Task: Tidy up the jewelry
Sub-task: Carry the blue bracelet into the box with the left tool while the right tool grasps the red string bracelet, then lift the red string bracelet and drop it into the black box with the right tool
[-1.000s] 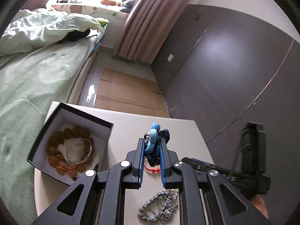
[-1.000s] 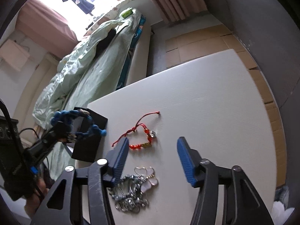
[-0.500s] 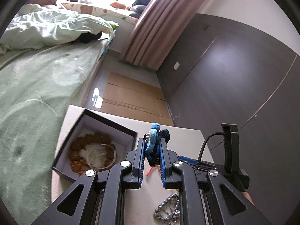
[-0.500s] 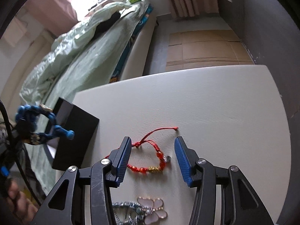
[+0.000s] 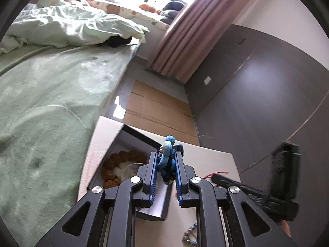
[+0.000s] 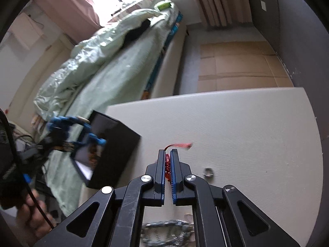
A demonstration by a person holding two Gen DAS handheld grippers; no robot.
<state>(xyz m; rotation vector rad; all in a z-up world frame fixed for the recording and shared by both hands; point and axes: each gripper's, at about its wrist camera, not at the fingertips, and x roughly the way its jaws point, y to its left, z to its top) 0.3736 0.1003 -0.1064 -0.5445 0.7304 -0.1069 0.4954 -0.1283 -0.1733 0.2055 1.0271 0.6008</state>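
The white table (image 6: pixel 236 127) stood beside a green bed (image 5: pixel 41 103). A black box (image 6: pixel 115 144) sat near the table's left edge, with brown beads (image 5: pixel 123 158) inside. The left tool (image 5: pixel 166 164) was almost closed, squeezing a blue bead bracelet (image 5: pixel 167 154) just over the box. Its pads had just opened a tiny bit. The right tool (image 6: pixel 168 160) had just snapped closed on a red string bracelet (image 6: pixel 168 164). A silver chain (image 6: pixel 166 230) and a small ring (image 6: pixel 208 171) lay on the table near it.
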